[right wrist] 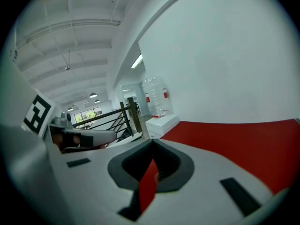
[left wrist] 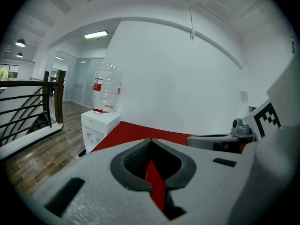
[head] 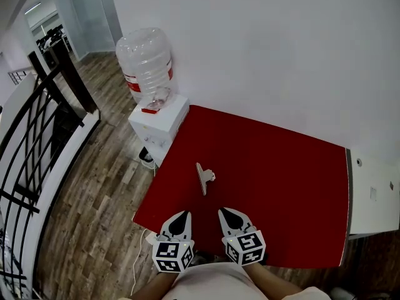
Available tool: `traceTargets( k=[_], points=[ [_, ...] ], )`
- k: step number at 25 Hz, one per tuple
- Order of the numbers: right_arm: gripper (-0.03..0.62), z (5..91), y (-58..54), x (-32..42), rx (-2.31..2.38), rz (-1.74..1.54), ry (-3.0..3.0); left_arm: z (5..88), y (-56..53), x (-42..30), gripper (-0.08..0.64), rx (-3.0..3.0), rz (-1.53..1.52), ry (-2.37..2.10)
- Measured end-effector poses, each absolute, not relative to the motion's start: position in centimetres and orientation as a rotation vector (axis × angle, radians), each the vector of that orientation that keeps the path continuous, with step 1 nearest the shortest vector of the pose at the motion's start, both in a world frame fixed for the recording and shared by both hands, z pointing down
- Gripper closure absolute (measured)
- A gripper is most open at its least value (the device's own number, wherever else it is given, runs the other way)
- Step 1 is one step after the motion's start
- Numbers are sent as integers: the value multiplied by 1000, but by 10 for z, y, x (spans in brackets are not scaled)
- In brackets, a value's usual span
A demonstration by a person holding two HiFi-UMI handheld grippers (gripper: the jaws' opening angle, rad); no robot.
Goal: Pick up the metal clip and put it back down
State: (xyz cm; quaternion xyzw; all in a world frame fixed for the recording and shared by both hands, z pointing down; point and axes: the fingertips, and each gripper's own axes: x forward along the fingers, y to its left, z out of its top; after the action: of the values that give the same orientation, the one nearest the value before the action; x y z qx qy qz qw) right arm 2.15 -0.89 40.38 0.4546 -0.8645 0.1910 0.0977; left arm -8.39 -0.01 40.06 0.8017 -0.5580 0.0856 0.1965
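The metal clip [head: 204, 178] lies flat on the red table [head: 281, 180], left of its middle, with its handles toward the wall. Both grippers hover side by side over the table's near edge, just short of the clip. My left gripper [head: 182, 214] is shut with nothing in it, and its jaws meet at the tip in the left gripper view [left wrist: 150, 140]. My right gripper [head: 225, 211] is also shut and empty, its tip [right wrist: 152, 141] pointing across the red surface. I cannot make out the clip in either gripper view.
A white water dispenser [head: 157, 121] with a large clear bottle [head: 145, 60] stands against the table's far left corner. A black railing [head: 37, 130] runs along the left over wood floor. A white cabinet [head: 375, 192] adjoins the table's right edge. The white wall backs the table.
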Motion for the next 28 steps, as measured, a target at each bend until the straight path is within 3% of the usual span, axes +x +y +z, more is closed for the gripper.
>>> traceTargets(
  k=[10,28],
  points=[
    [586,415,-34,21,1327,568,-2524,417,-20,-78,555,2237,275,-1527],
    [586,528,-123,6,1365,644,-2413,527,-104,-70,555,2218,358,-1541]
  ],
)
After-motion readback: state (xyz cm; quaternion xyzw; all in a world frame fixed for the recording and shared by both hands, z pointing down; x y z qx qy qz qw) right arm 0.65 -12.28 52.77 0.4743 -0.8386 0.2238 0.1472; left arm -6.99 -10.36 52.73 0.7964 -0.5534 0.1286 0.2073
